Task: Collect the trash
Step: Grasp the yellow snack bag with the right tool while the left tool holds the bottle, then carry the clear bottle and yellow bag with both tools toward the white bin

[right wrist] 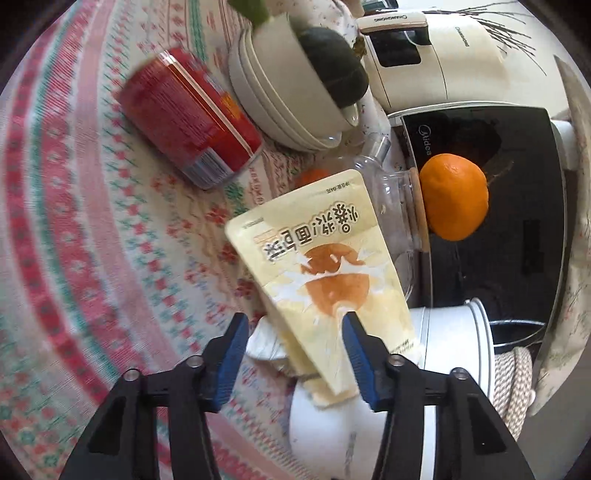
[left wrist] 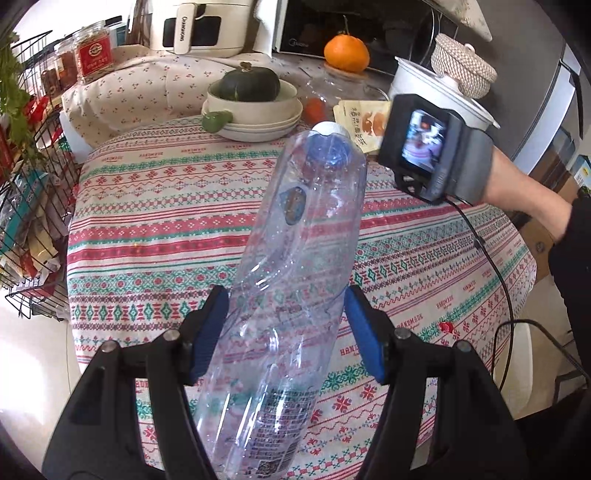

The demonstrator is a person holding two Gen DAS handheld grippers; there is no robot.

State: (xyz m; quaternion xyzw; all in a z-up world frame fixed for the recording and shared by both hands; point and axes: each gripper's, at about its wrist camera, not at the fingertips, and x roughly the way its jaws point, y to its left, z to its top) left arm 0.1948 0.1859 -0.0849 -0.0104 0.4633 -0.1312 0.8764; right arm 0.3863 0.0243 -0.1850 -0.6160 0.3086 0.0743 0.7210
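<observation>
My left gripper (left wrist: 286,314) is shut on a large clear plastic bottle (left wrist: 295,258) with a white cap, held above the patterned tablecloth (left wrist: 166,221). In the right wrist view my right gripper (right wrist: 295,332) is open, its blue pads on either side of a cream snack pouch (right wrist: 325,269) that leans against a white pot (right wrist: 436,362); I cannot tell if they touch it. The pouch also shows in the left wrist view (left wrist: 364,122), beside the right gripper's body (left wrist: 424,147). A red can (right wrist: 192,118) lies on the cloth to the left.
Stacked cream bowls with a dark green squash (left wrist: 251,86) stand at the back. An orange (right wrist: 454,195) sits on a glass jar by the black microwave (right wrist: 498,184). A white air fryer (left wrist: 203,26) stands behind. A wire rack (left wrist: 29,166) is at the left.
</observation>
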